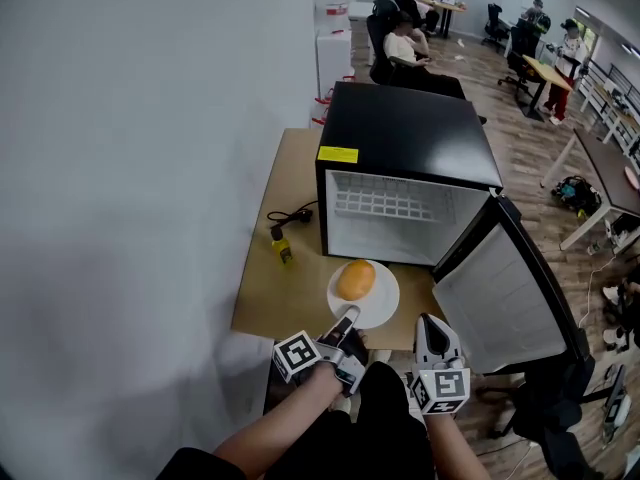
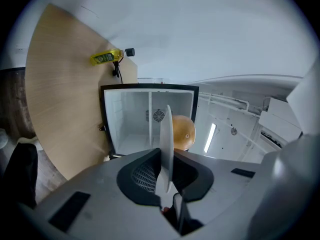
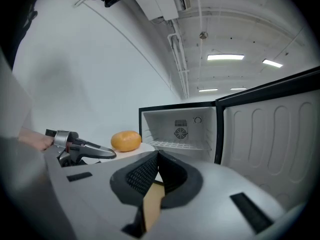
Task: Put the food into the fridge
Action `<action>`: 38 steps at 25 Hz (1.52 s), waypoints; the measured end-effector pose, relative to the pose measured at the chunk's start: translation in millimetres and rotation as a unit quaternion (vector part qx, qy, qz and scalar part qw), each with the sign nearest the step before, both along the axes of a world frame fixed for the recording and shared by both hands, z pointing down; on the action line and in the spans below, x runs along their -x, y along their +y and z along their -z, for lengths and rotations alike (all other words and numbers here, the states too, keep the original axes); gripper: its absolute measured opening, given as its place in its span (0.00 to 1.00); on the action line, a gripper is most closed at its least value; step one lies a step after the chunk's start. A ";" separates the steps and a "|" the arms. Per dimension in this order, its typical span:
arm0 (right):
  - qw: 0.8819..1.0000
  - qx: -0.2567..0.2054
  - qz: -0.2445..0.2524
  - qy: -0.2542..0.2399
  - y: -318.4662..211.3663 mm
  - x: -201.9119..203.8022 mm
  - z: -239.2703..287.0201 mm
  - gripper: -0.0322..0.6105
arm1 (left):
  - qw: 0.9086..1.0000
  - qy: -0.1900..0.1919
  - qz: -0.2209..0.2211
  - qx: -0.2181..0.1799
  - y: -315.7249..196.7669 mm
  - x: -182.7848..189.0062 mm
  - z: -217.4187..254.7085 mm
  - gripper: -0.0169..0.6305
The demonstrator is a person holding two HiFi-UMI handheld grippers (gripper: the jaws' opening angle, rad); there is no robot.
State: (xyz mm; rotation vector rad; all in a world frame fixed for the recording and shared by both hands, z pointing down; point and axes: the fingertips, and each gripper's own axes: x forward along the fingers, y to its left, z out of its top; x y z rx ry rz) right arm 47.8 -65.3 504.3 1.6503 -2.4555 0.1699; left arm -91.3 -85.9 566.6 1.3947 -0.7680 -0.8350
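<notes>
Left tool [image 1: 345, 325] grips the rim of the plate [image 1: 378, 310]; the food [image 1: 356, 280] sits on the plate, at the tabletop [image 1: 280, 303] edge, before the fridge [image 1: 400, 133]. Right tool [image 1: 430, 326] is closed, empty. Fridge stands open, door [image 1: 505, 293] swung right, inside bare: loading remains. Count: one bottle [image 1: 282, 246], one plate, one food item, one fridge.

Fridge [image 1: 410, 133] shell was black, smooth, semi-gloss. Its liner [image 1: 385, 236] was white plastic. Table [image 1: 275, 288] was pale wood-grain, matt. Plate [image 1: 386, 306] was white, glossy. Food [image 1: 356, 280] was orange-brown, smooth, slight sheen. Floor [image 1: 520, 148] was wood-look planks. Wall [image 1: 150, 168] was matt white.
</notes>
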 end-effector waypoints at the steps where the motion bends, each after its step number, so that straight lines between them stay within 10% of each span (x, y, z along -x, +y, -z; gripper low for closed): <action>1: 1.000 -0.002 0.001 -0.001 -4.7 0.3 0.6 0.14 | 1.000 -0.001 0.001 0.001 -5.5 -0.3 0.4 0.07; 38: 0.999 0.014 0.019 -0.031 -172.2 -30.4 -9.3 0.14 | 0.999 -0.009 0.034 -0.025 -266.7 -44.8 -6.9 0.07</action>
